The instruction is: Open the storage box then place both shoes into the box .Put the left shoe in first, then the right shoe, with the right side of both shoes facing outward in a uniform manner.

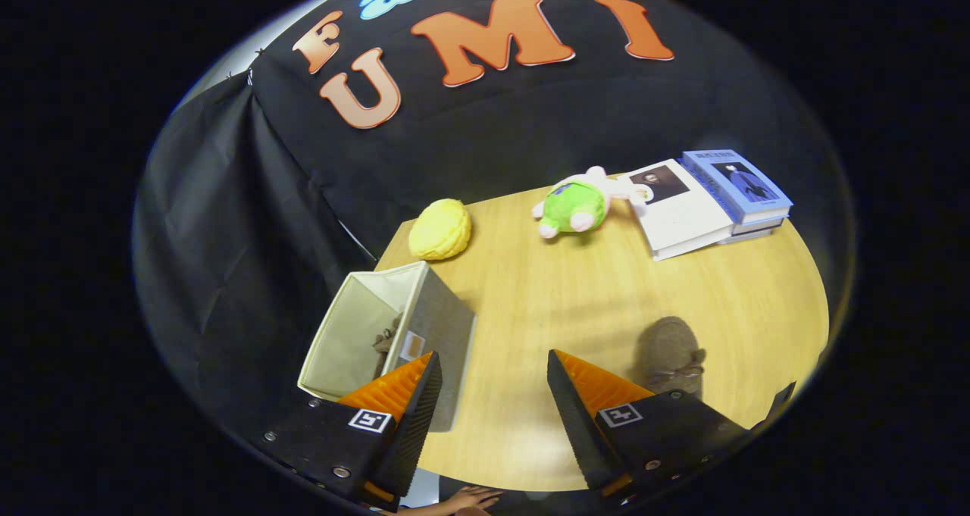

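A: Wooden counter [576, 304] with black cloth hung behind it, is that the whole setting?

B: Yes. Nearest of all, a person's hand [466, 497] shows at the counter's near edge, below the gap between the jaws.

A: And the jaws [491, 372] themselves?

B: Spread wide, with bare counter between them. They have hold of nothing.

A: Where is the storage box [394, 334]?

B: Just ahead of the left jaw and partly behind its tip, at the counter's left edge. It is a grey fabric box with a pale lining, and its open top is tilted toward the left. Something brown, one shoe [386, 342], lies inside against the near wall; I can't make out which way it faces.

A: The other shoe?

B: A brown shoe [671, 353] with a small bow lies on the counter just ahead of the right jaw, apart from the box, and that jaw hides its near end.

A: Further out?

B: Beyond the box sits a yellow plush [439, 229]. Beyond the gap lies a green and pink soft toy [580, 205], and just to its right is a stack of books [712, 198] at the far edge.
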